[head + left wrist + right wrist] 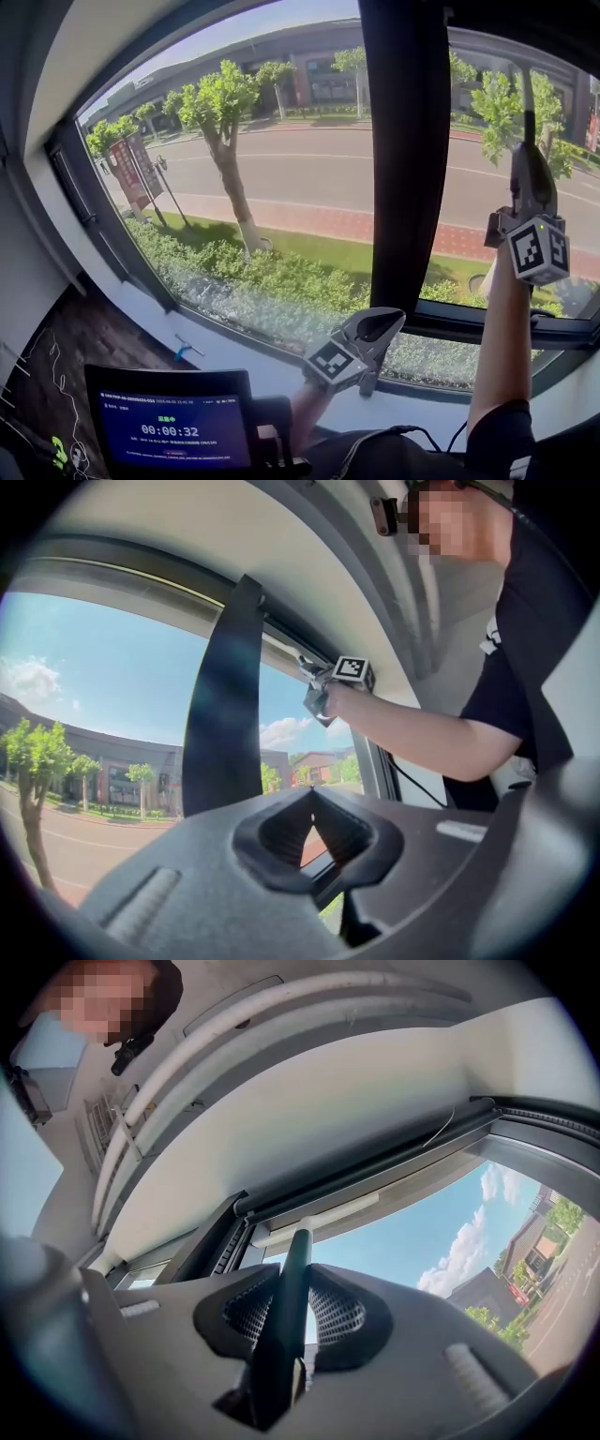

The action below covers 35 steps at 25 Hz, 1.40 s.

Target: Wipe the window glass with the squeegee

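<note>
The squeegee's dark handle (289, 1307) runs up between my right gripper's (292, 1274) jaws, which are shut on it. Its pale blade (314, 1220) lies against the top of the right window pane (422, 1232), under the frame. In the head view the right gripper (528, 155) is raised high at the right, and the thin handle (528, 103) rises out of frame. My left gripper (380, 326) hangs low by the sill, shut and empty. In its own view its jaws (312, 794) meet at the tips. The large left pane (281, 159) shows trees and a road.
A wide dark mullion (408, 159) divides the two panes. The white sill (234, 352) runs below, with a small blue object (185, 349) on it. A tablet showing a timer (173, 427) stands at the lower left. Dark flooring (75, 342) lies beside it.
</note>
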Each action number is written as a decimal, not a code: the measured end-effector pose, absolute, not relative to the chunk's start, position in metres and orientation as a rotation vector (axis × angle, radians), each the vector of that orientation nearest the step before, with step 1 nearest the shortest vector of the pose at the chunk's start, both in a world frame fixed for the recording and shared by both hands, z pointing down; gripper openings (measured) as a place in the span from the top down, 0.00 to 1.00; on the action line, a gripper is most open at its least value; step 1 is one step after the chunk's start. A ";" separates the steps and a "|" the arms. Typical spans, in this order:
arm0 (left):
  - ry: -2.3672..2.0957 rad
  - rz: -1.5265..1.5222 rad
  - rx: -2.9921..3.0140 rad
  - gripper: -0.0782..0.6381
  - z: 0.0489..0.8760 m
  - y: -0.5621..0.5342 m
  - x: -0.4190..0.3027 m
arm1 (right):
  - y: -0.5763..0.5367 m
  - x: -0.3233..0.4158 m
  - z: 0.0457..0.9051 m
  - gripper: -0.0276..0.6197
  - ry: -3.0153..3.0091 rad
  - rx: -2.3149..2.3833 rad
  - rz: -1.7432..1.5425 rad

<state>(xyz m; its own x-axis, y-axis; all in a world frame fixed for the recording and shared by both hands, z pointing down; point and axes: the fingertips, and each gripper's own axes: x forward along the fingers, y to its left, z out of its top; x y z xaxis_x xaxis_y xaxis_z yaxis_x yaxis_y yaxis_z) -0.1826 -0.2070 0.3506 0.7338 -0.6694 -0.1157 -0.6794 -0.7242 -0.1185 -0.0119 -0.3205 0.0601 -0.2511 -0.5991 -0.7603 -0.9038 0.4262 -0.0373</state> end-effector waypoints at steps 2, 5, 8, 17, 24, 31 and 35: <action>1.098 0.100 -2.780 0.89 0.349 -0.207 -0.188 | -0.321 -0.010 0.055 0.80 1.950 -1.274 0.541; 1.098 0.096 -2.781 0.89 0.347 -0.205 -0.209 | -0.322 -0.024 0.047 0.80 1.941 -1.264 0.553; 1.093 0.092 -2.780 0.89 0.350 -0.207 -0.208 | -0.333 -0.019 0.045 0.80 1.942 -1.245 0.558; 1.105 0.086 -2.777 0.89 0.355 -0.212 -0.223 | -0.352 -0.028 0.043 0.81 1.914 -1.257 0.557; 1.107 0.092 -2.783 0.89 0.356 -0.214 -0.220 | -0.351 -0.025 0.043 0.81 1.927 -1.231 0.561; 1.082 0.092 -2.801 0.89 0.358 -0.211 -0.212 | -0.345 -0.025 0.059 0.80 1.943 -1.250 0.573; 1.071 0.087 -2.812 0.89 0.356 -0.212 -0.207 | -0.346 -0.024 0.068 0.80 1.957 -1.262 0.567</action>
<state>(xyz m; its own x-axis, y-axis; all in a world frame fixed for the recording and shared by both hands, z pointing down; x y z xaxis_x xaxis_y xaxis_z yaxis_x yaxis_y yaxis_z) -0.2070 -0.2124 0.3560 0.7463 -0.6581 -0.1002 -0.6656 -0.7393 -0.1018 -0.0242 -0.3457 0.0678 -0.2541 -0.5853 -0.7700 -0.9064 0.4218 -0.0215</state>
